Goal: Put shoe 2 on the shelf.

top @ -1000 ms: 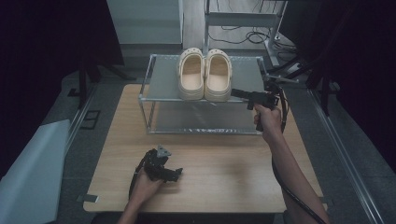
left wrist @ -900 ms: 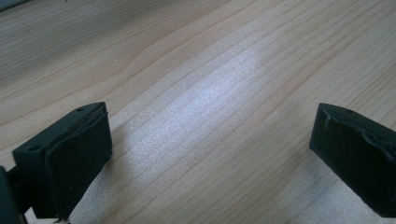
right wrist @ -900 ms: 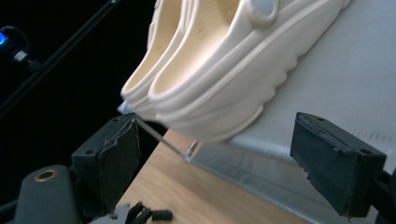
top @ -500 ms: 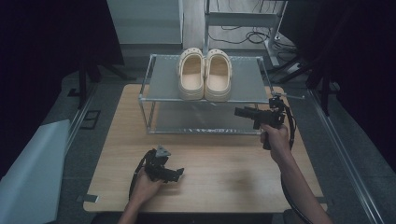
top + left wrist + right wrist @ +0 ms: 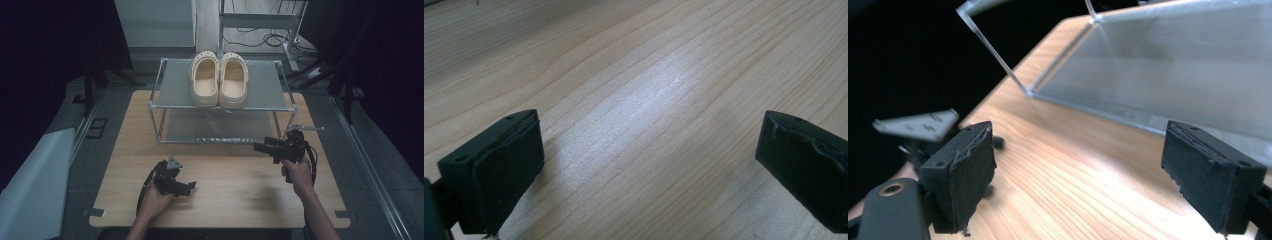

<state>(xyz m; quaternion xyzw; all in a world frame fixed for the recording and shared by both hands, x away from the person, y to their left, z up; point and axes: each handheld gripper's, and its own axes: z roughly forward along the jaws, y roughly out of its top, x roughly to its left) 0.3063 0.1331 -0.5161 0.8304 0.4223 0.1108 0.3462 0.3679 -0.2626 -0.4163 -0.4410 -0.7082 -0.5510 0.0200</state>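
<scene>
- Cream-coloured clogs (image 5: 219,80) stand as a pair on the top shelf of the metal rack (image 5: 170,106) — side by side, touching, at the far end of the table (image 5: 235,190).
- Each clog's long axis runs front to back; the toes point away from the person, the heel openings toward them.
- The right tongs (image 5: 260,147) hang released and empty before the rack's lower shelf, aimed left; the clogs lie up and beyond them.
- The left tongs (image 5: 190,187) rest low on the table, jaws wide apart — nothing between them.
- I judge the right hand (image 5: 296,172) nearer the clogs.
</scene>
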